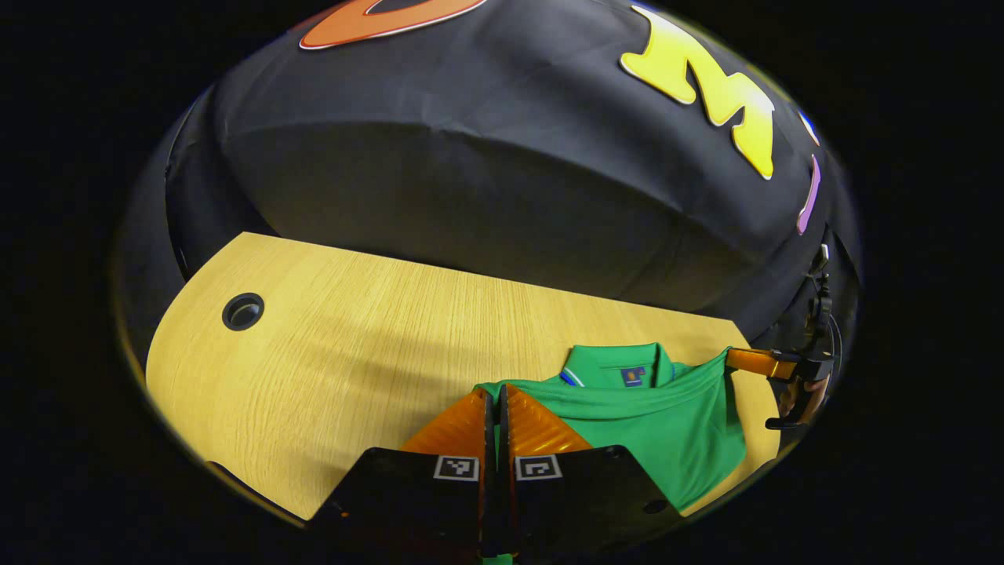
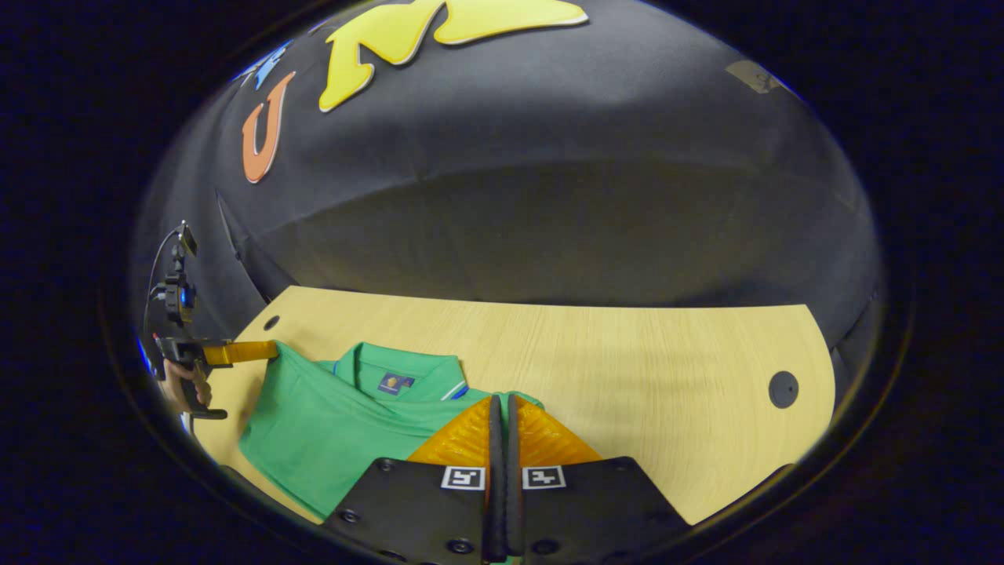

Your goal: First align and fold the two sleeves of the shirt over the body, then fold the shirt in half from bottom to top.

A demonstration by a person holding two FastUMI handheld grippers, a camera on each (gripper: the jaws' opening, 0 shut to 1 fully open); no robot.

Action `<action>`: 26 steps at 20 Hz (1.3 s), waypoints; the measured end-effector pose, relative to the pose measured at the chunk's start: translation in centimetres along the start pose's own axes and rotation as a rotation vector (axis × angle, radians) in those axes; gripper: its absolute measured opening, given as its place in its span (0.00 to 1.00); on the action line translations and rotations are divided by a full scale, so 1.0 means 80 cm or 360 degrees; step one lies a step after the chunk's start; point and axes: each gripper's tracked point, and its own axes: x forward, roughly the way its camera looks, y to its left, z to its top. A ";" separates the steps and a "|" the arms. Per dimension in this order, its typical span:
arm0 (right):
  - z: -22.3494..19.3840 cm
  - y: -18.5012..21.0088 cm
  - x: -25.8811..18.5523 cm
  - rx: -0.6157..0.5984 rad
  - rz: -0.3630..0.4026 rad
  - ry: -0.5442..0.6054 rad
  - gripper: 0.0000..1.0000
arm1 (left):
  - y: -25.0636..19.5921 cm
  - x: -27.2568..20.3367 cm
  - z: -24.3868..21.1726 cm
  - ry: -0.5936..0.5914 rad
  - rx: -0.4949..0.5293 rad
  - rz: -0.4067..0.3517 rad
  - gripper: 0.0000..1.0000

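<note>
The green polo shirt (image 1: pixel 667 424) lies on the wooden table (image 1: pixel 329 361), in the lower right of the left gripper view and the lower left of the right gripper view, its collar (image 2: pixel 400 373) toward the far wall. It looks light and limp — thin knit cloth that will sag, drape and crease wherever it is lifted, with no stiffness to hold a fold line by itself. It should not slip much on the wood, yet a pinched layer could slide out if the bite is shallow. The sensible holds are the edges: a sleeve hem or shoulder seam for the sleeve folds, the bottom corners for the last fold.

The left gripper (image 1: pixel 496 400) sits at the bottom centre of its own view with its fingers together, tips at the shirt's near shoulder edge; a sliver of green shows low down between them, so they appear clamped on cloth. It also shows at the left edge of the right gripper view, held in a hand (image 2: pixel 184 384). The right gripper (image 2: pixel 500 408) likewise has its fingers together over the shirt's edge, green showing at their base — judged to be pinching fabric too
</note>
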 end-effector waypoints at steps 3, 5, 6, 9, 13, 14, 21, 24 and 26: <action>-0.015 -0.009 0.019 -0.0085 -0.0098 0.0030 0.01 | 0.012 0.015 -0.023 0.0086 0.0001 0.0043 0.07; -0.016 -0.010 0.018 -0.0110 -0.0121 0.0034 0.03 | 0.011 0.017 -0.019 0.0064 -0.0001 0.0057 0.09; -0.014 -0.010 0.018 -0.0105 -0.0129 0.0026 0.02 | 0.009 0.017 -0.017 0.0052 -0.0001 0.0060 0.11; -0.011 -0.010 0.023 -0.0083 -0.0158 0.0007 0.06 | 0.007 0.017 -0.022 0.0067 -0.0013 0.0062 0.30; 0.001 -0.023 0.009 -0.0067 -0.0231 -0.0043 0.40 | 0.012 0.003 -0.019 0.0066 -0.0033 0.0146 0.51; 0.008 -0.023 -0.002 -0.0064 -0.0248 -0.0070 0.54 | 0.012 -0.003 -0.016 0.0059 -0.0045 0.0159 0.59; 0.070 0.015 -0.120 -0.0145 -0.0339 -0.0329 0.90 | -0.040 -0.119 0.059 -0.0173 0.0073 0.0181 1.00; 0.099 0.056 -0.209 -0.0149 -0.0338 -0.0469 0.96 | -0.076 -0.202 0.104 -0.0351 0.0133 0.0201 0.99; 0.118 0.079 -0.276 -0.0139 -0.0343 -0.0582 0.93 | -0.097 -0.263 0.132 -0.0476 0.0194 0.0212 0.99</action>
